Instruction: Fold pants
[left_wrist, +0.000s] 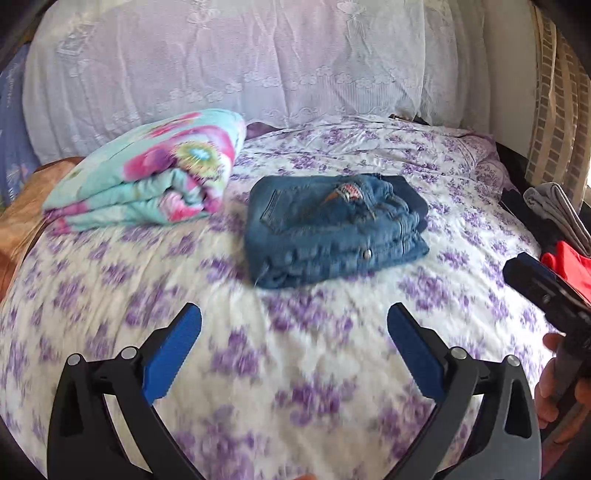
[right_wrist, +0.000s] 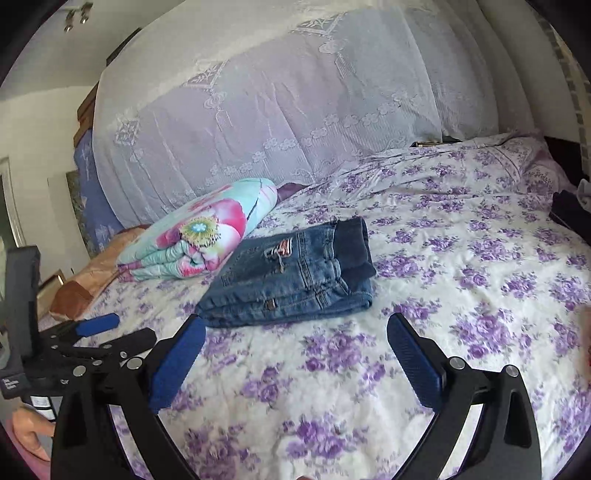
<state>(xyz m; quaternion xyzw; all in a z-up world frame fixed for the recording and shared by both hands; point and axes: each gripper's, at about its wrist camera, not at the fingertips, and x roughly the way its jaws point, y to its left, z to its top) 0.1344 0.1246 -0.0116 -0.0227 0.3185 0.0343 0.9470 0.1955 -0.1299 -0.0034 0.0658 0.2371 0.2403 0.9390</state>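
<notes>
Down at the bottom of the left wrist view, the left gripper has its jaws spread wide, with nothing between them. The picture there is smeared, so the purple flowers close by look fuzzy. At the right edge, the right gripper is cut off, and only part of the hand on it shows.

In the right wrist view, the right gripper sits at the bottom with its jaws spread wide too, holding nothing. At the lower left, the left gripper pokes in from the side, and a bit of a hand peeks out below it.

Both grippers are over the bed, which has a white cover with purple flowers.

In the middle of the bed lie the pants. They are blue jeans, folded into a neat thick stack, well apart from both grippers. A small patch shows on top, but I cannot tell what it is.

Just beside the pants, to the left, is a folded blanket with big pink flowers. Past its left side is something brown, partly hidden.

At the right edge are more clothes, red and grey, cut off by the frame.

At the back hangs a white lace cloth over something big. I cannot see what is under it.
</notes>
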